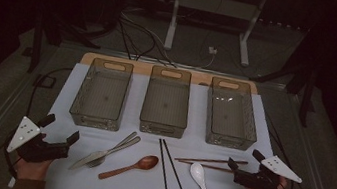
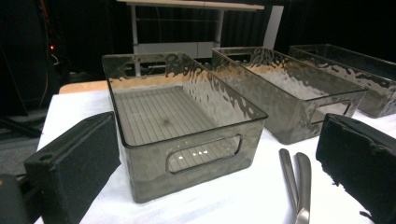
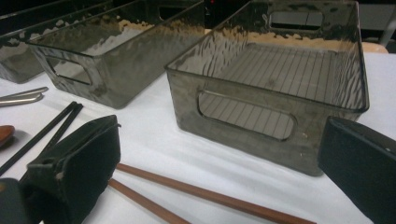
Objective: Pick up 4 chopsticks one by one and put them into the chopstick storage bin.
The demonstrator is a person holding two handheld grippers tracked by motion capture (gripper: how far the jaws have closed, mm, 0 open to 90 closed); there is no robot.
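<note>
High view: both grippers rested at the near edge of the white mat, cutlery lying between them and three smoky plastic bins beyond.
Left gripper (image 1: 62, 132): jaws spread wide, nothing between them.
Right gripper (image 1: 244, 158): jaws likewise spread and empty.
Nearest to left gripper: the metal fork and knife (image 1: 106, 152), just beside its jaw tips towards the middle of the mat; in the left gripper view their handles (image 2: 296, 179) lay ahead, nearer the right-hand jaw.
Long axis of fork and knife: slanted, handles pointing away towards the middle bin (image 1: 166, 101), heads near the person.
Nearest to right gripper: the brown chopsticks (image 1: 212, 162), their ends reaching to just beside its jaws; in the right gripper view they ran across low between the jaws (image 3: 210, 198).
Long axis of chopsticks: roughly crosswise to the bins, pointing at the gripper.
Farther off: wooden spoon (image 1: 129, 166), black chopsticks (image 1: 172, 175) and white spoon (image 1: 201, 182), midway between the hands.
Judgement: each hand would serve its own side.
</note>
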